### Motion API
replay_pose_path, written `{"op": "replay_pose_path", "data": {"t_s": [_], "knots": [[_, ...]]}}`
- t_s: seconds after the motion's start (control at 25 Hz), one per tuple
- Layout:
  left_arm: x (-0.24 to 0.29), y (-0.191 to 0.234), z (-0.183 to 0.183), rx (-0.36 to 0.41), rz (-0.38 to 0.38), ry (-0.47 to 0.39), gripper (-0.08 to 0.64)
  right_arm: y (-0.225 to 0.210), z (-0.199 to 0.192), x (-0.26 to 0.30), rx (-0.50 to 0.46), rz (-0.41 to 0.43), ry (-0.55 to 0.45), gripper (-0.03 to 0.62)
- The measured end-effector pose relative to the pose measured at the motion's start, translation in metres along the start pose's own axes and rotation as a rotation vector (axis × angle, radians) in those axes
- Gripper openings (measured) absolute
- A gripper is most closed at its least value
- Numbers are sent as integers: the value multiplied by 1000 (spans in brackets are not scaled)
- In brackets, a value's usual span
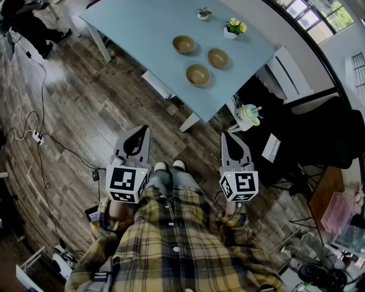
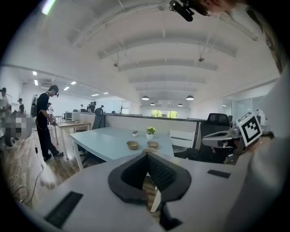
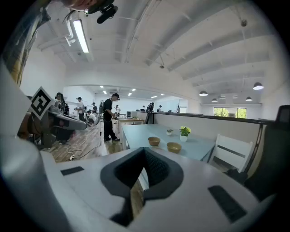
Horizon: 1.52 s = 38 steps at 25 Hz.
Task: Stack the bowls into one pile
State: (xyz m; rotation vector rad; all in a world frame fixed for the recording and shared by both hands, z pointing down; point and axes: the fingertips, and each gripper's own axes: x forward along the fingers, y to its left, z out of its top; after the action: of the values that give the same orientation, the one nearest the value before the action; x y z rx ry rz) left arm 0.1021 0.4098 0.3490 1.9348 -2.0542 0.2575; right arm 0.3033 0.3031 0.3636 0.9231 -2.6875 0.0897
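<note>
Brown bowls: three, all separate on the table, none stacked on another. The far bowl, the right bowl and the near bowl form a loose triangle, near one another but apart.
Table: pale blue top on white legs. The bowls sit toward the corner closest to the person.
Left gripper: held out over the floor, well short of the table and tilted slightly down. In its own view the jaws are clenched together with nothing between them, and the bowls show small beyond the tips.
Right gripper: level with the left one and well apart from it, also short of the table. Its jaws are clenched tight and empty, with two bowls visible past them.
Plants: a yellow-flowered plant in a white pot stands behind the right bowl. A smaller potted plant stands farther back.
Floor: dark wood planks, with cables trailing to a power strip at the left.
Chair: white, standing beside the table's right end.
Shirt: yellow and grey plaid, worn by the person holding the grippers.
Bystander: dark clothes, standing left of the table.
</note>
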Motion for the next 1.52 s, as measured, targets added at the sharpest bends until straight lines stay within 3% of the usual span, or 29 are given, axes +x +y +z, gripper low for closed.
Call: {"op": "replay_pose_path", "data": {"t_s": [0.6, 0.72, 0.92, 1.24, 1.52], "knots": [[-9, 30, 4, 14, 51, -50, -9, 4, 11, 9, 73, 17, -82, 10], [-9, 41, 4, 4, 62, -62, -6, 8, 14, 18, 86, 31, -89, 66], [-3, 62, 6, -25, 81, -71, 89, 12, 13, 41, 111, 56, -72, 101], [50, 95, 7, -42, 77, -41, 149, -2, 8, 109, 148, 81, -58, 166], [135, 128, 39, -59, 58, -42, 167, -44, 28, 191, 180, 90, -63, 180]]}}
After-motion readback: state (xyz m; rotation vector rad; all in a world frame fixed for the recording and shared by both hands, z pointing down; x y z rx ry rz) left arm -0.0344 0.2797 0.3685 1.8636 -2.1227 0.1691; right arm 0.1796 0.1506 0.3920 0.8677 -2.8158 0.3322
